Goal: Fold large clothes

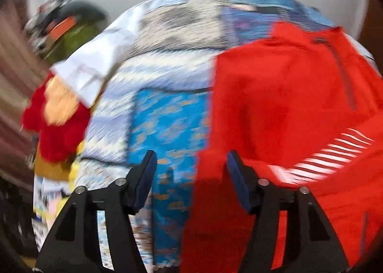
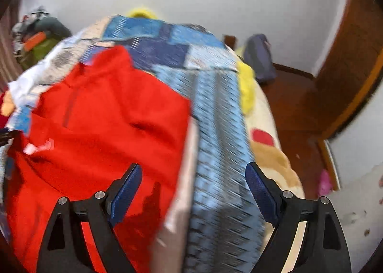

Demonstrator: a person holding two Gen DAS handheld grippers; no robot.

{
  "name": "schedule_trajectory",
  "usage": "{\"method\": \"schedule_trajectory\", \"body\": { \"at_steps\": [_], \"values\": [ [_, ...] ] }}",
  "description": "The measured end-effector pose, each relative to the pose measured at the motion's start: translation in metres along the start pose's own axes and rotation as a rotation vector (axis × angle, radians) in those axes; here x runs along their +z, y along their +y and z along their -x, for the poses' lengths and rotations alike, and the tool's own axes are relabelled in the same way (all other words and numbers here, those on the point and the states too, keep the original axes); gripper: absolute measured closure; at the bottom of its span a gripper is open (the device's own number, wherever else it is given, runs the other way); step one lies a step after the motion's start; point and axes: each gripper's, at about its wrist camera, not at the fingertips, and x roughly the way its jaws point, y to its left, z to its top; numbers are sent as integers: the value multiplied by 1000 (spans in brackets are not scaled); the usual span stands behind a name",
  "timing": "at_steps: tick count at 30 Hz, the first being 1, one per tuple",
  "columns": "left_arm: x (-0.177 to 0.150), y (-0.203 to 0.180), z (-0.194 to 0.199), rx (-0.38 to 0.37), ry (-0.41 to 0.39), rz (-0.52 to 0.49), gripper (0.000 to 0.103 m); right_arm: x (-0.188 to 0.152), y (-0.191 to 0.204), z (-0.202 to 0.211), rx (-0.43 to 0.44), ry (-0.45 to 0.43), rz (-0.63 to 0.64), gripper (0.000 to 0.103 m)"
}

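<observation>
- Left wrist view: I am holding my left gripper (image 1: pixel 191 165) over the bed with its jaws standing apart and nothing between them. Below it the near left edge of the red garment (image 1: pixel 275 96) is meeting the patchwork bedspread (image 1: pixel 165 124).
- The garment is lying spread on the spread, collar and zip towards the far end, white stripes (image 1: pixel 323 155) down one side. A white cloth (image 1: pixel 95 62) and a red and orange bundle (image 1: pixel 57 119) are sitting off to the left, well apart from it.
- Everything is streaking with motion blur, so I cannot judge the creases finely.
- Right wrist view: my right gripper (image 2: pixel 194 177) is also hanging wide apart and empty, over the garment's right edge (image 2: pixel 186 115) where it borders the blue zigzag patch (image 2: pixel 215 141).
- To fold well, I am thinking both grippers should come down on matching corners of the near hem, pinching only the red cloth and not the bedspread under it.
- Lifting both sides evenly and carrying them towards the collar should keep the fold square; the ripple near the middle (image 2: pixel 143 127) probably wants smoothing first.
</observation>
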Motion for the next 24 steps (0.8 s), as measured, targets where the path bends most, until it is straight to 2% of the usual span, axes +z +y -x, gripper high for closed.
{"method": "schedule_trajectory", "body": {
  "at_steps": [3,5,7,9,10,11,13,15,17,19,21,24],
  "values": [
    [1,-39,6,-100,-5,-88,20,13,34,-11,34,2,66,12],
    [-5,-70,3,-164,14,-136,14,18,54,-26,20,14,108,12],
    [-8,-93,-9,-185,38,-185,14,20,70,-49,-4,53,153,12],
    [-10,-112,-23,-98,35,-244,14,20,79,-78,-63,111,193,12],
    [-9,-117,-32,-32,30,-256,14,19,79,-85,-94,119,207,10],
    [-6,-118,-40,4,31,-244,14,19,78,-90,-104,112,212,3],
    [4,-107,-49,28,35,-172,14,22,69,-91,-144,70,195,1],
    [15,-85,-60,85,49,-79,14,28,53,-93,-193,63,158,1],
    [24,-67,-68,152,61,-27,14,30,40,-95,-158,84,116,1],
    [30,-49,-69,117,72,4,14,33,32,-91,-176,78,109,1],
    [36,-38,-62,78,66,19,14,35,30,-80,-156,43,117,1],
    [45,-36,-46,63,24,-16,14,45,29,-52,-85,-19,114,1]
  ]
}}
